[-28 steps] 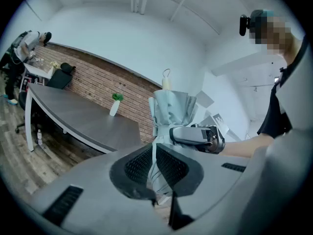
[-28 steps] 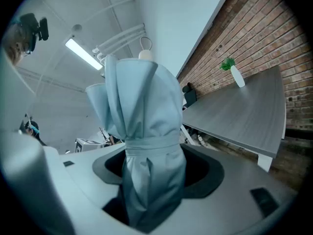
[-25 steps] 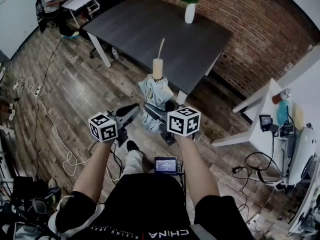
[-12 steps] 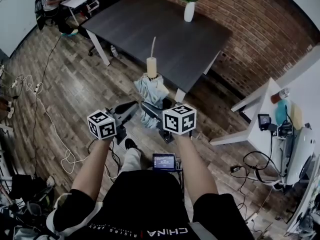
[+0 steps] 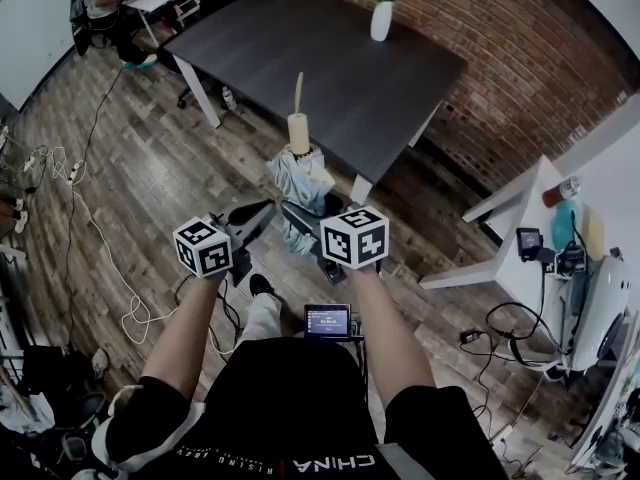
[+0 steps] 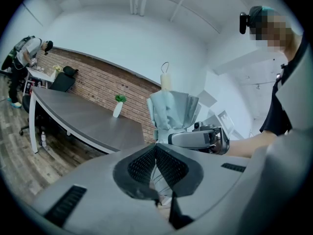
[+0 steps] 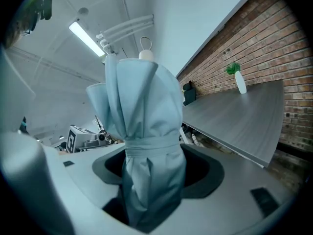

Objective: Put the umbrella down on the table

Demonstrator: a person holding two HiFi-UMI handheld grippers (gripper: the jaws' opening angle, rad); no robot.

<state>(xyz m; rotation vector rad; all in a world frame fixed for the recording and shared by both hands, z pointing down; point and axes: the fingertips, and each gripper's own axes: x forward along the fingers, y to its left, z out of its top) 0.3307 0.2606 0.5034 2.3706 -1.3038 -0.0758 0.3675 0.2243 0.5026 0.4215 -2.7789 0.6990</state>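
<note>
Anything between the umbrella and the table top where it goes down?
Nothing visible. The right tongs hold the folded umbrella upright before the dark table; its near part is bare, and the white vase stands at the far edge.

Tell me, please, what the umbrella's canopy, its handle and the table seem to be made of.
Umbrella canopy: soft pale-blue fabric, matte; it creases and bunches under its strap. Handle: smooth cream, perhaps plastic or wood. Table: dark matte top, likely laminate.
</note>
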